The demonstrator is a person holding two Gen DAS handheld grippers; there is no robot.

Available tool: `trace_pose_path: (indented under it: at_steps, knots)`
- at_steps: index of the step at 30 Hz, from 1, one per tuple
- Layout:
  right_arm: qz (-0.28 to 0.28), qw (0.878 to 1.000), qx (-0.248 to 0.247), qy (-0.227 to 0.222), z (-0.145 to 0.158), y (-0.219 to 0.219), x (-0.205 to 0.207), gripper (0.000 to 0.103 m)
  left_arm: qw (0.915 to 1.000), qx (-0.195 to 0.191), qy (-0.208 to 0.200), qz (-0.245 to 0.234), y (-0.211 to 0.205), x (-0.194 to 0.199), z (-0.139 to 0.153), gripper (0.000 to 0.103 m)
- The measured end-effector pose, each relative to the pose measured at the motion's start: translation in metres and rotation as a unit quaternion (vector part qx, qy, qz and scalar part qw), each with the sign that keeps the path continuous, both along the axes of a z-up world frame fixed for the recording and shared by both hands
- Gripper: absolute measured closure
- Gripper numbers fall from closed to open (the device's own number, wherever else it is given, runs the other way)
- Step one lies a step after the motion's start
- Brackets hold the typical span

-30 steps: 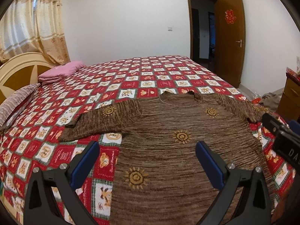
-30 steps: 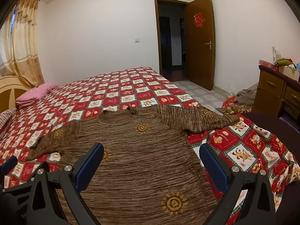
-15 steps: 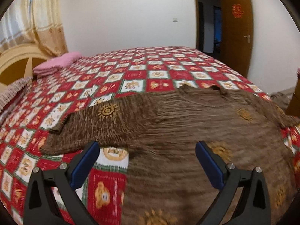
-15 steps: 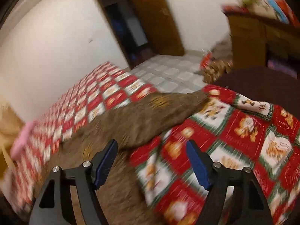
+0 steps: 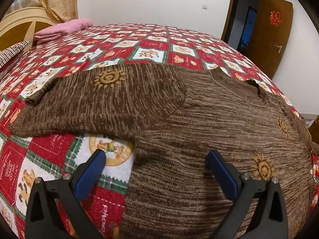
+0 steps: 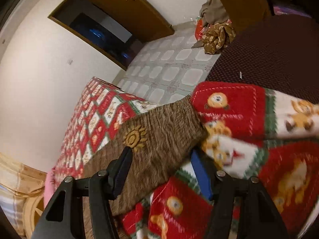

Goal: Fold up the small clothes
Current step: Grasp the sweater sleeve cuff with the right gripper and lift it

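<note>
Two wide-open, empty grippers, left [image 5: 157, 167] and right [image 6: 161, 165], are held over the brown sweater [image 5: 209, 123] spread on the bedspread [image 5: 49, 159].

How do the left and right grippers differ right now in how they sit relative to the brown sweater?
The left gripper is level, facing the sweater at its armpit; the right gripper is rolled sideways at a sleeve.
The left gripper's fingers stand wide, one over the bedspread, one over the body; the right gripper's fingers bracket the sleeve more narrowly.
Both are open, gripping nothing.
</note>
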State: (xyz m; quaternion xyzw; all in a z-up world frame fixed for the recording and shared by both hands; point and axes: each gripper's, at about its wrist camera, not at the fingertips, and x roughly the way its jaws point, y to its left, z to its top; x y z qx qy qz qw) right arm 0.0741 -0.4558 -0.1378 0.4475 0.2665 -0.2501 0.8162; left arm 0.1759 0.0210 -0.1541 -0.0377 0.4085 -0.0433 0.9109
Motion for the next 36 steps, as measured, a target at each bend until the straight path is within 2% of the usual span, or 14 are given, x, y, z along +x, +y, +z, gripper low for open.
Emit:
trace_pose_path:
  at_steps: [4, 6, 7, 8, 9, 13, 17, 19, 23, 26, 29, 31, 34, 36]
  knots:
    - [-0.007, 1.000, -0.018, 0.013, 0.002, -0.004, 0.008, 0.045, 0.9998, 0.018, 0.002, -0.001, -0.005, 0.002, -0.002, 0.000]
    - [-0.006, 0.999, -0.033, 0.027, 0.003, -0.003, 0.011, 0.054, 0.9998, 0.022, 0.002, -0.002, -0.006, 0.005, -0.002, 0.000]
    - [-0.006, 0.998, -0.044, 0.044, 0.004, -0.002, 0.013, 0.071, 0.9998, 0.020, 0.002, -0.002, -0.005, 0.006, -0.003, 0.000]
    - [-0.008, 0.996, -0.057, 0.066, 0.004, -0.003, 0.015, 0.092, 0.9999, 0.016, 0.001, -0.002, -0.004, 0.006, -0.003, 0.000]
    - [-0.008, 0.995, -0.062, 0.079, 0.003, -0.005, 0.017, 0.097, 0.9999, 0.013, 0.001, -0.003, -0.002, 0.007, -0.002, 0.000]
    - [-0.001, 0.993, -0.070, 0.093, 0.015, -0.002, 0.017, 0.097, 1.0000, 0.002, -0.004, -0.005, 0.001, 0.005, -0.002, 0.000]
    - [0.045, 0.990, -0.124, 0.049, 0.060, 0.042, 0.030, 0.097, 0.9999, -0.009, -0.008, -0.006, 0.003, 0.004, -0.002, 0.000]
    - [0.092, 0.983, -0.153, 0.028, 0.083, 0.080, 0.047, 0.097, 0.9998, -0.016, -0.011, -0.007, 0.004, 0.003, -0.002, 0.000]
    - [0.208, 0.958, -0.198, 0.006, 0.103, 0.175, 0.090, 0.097, 0.9993, -0.032, -0.016, -0.010, 0.008, 0.003, -0.002, 0.000]
    - [0.303, 0.930, -0.207, -0.001, 0.089, 0.256, 0.117, 0.097, 0.9990, -0.039, -0.018, -0.011, 0.010, 0.003, -0.002, 0.000]
    - [0.384, 0.896, -0.224, 0.004, 0.053, 0.329, 0.135, 0.097, 0.9989, -0.042, -0.019, -0.012, 0.011, 0.002, -0.002, 0.000]
    - [0.430, 0.877, -0.215, 0.006, 0.024, 0.364, 0.142, 0.097, 0.9987, -0.044, -0.020, -0.013, 0.011, 0.002, -0.002, 0.000]
    - [0.460, 0.862, -0.212, 0.030, -0.020, 0.395, 0.149, 0.096, 0.9986, -0.046, -0.021, -0.013, 0.012, 0.002, -0.002, 0.000]
    - [0.465, 0.859, -0.211, 0.042, -0.039, 0.400, 0.151, 0.095, 0.9986, -0.047, -0.022, -0.013, 0.012, 0.002, -0.002, 0.000]
